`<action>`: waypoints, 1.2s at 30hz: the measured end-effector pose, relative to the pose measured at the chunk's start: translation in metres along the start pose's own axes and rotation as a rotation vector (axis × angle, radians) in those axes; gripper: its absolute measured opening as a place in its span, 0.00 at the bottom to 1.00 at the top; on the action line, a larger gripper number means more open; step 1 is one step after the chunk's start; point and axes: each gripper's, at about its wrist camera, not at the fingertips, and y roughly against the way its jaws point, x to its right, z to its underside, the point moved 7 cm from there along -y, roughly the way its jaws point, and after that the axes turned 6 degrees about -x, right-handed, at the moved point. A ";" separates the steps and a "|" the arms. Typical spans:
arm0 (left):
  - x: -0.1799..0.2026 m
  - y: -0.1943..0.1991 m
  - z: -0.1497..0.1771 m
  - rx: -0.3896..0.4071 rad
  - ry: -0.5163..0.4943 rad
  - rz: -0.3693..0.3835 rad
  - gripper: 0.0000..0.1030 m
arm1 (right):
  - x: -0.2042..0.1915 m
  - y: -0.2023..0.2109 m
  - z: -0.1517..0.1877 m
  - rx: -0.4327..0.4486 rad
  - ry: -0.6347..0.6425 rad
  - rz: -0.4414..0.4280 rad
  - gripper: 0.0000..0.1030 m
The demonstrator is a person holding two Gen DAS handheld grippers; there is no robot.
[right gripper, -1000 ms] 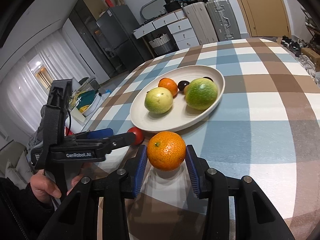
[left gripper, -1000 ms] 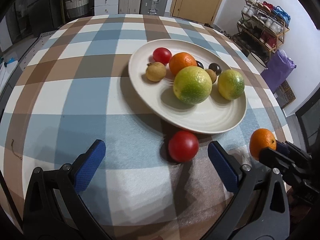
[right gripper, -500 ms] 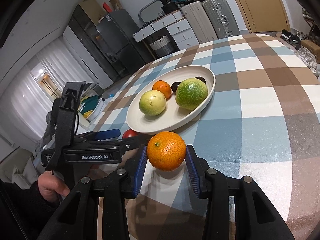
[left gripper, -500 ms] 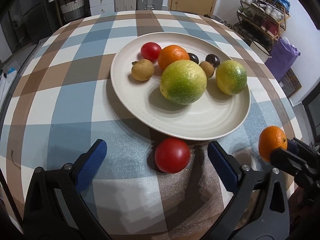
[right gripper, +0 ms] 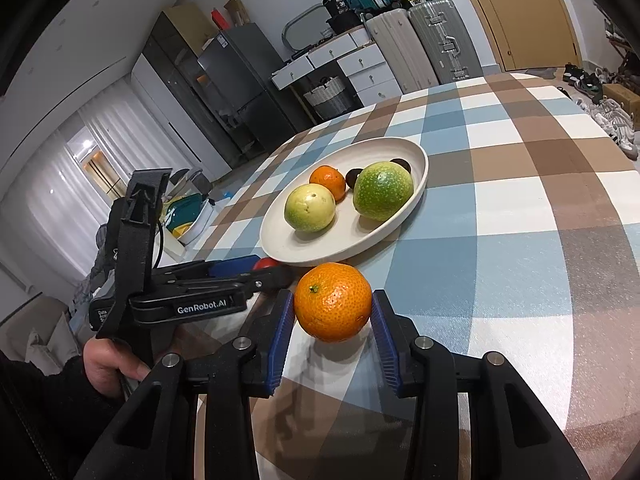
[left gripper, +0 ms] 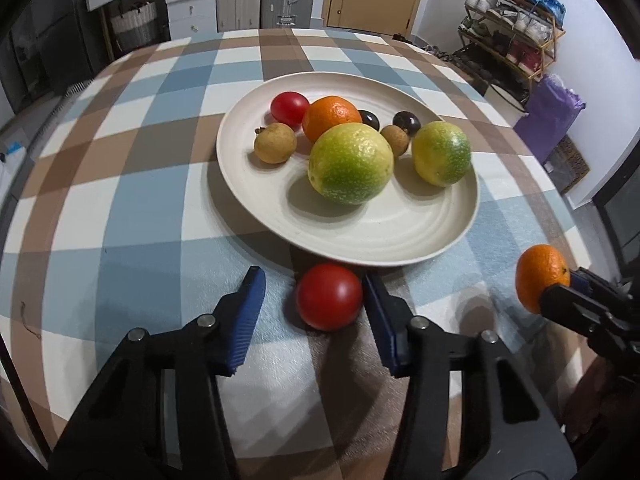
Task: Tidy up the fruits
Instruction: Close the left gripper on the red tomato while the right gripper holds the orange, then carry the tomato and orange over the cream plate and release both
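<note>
A red tomato (left gripper: 329, 297) lies on the checked tablecloth just in front of the cream plate (left gripper: 360, 232). My left gripper (left gripper: 312, 280) is closing around it. Its right pad touches the tomato, and its left pad still stands apart. In the right wrist view my right gripper (right gripper: 332, 300) is shut on an orange mandarin (right gripper: 333, 312), held just above the cloth near the plate (right gripper: 320, 246). The mandarin (left gripper: 542, 280) also shows at the right edge of the left wrist view. The plate holds two green-yellow citrus fruits (left gripper: 351, 164), an orange (left gripper: 331, 116), a small tomato (left gripper: 290, 108) and several small brown and dark fruits.
The round table (left gripper: 140, 208) drops off close behind both grippers. A hand (right gripper: 108, 364) holds the left gripper's handle (right gripper: 192, 304) to the left of the mandarin. A shoe rack (left gripper: 516, 36) and a purple bag (left gripper: 548, 116) stand beyond the right edge.
The left jaws have come in from wide open to close around the tomato, and the plate looks nearer. The right gripper keeps its hold on the mandarin.
</note>
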 end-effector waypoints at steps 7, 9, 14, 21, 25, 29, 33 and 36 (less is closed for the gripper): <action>0.004 0.007 0.013 -0.001 -0.009 0.046 0.28 | -0.007 0.006 0.002 0.012 0.008 0.012 0.38; 0.003 0.008 0.016 -0.003 -0.005 0.057 0.28 | -0.009 0.009 0.002 0.014 0.004 0.014 0.38; 0.001 0.014 0.025 -0.006 0.006 0.073 0.28 | -0.017 0.017 0.001 0.031 0.019 0.027 0.38; -0.001 0.033 0.035 0.018 0.017 0.092 0.28 | -0.034 0.025 0.002 0.047 0.045 0.023 0.38; 0.000 0.049 0.032 0.049 0.008 0.105 0.28 | -0.042 0.026 0.001 0.050 0.066 0.030 0.38; 0.004 0.060 0.025 0.069 -0.004 0.125 0.28 | -0.044 0.025 -0.005 0.052 0.068 0.032 0.38; 0.008 0.064 0.014 0.076 -0.012 0.145 0.28 | -0.043 0.023 -0.013 0.053 0.073 0.040 0.38; 0.014 0.062 0.004 0.077 -0.024 0.161 0.28 | -0.039 0.018 -0.022 0.055 0.068 0.038 0.38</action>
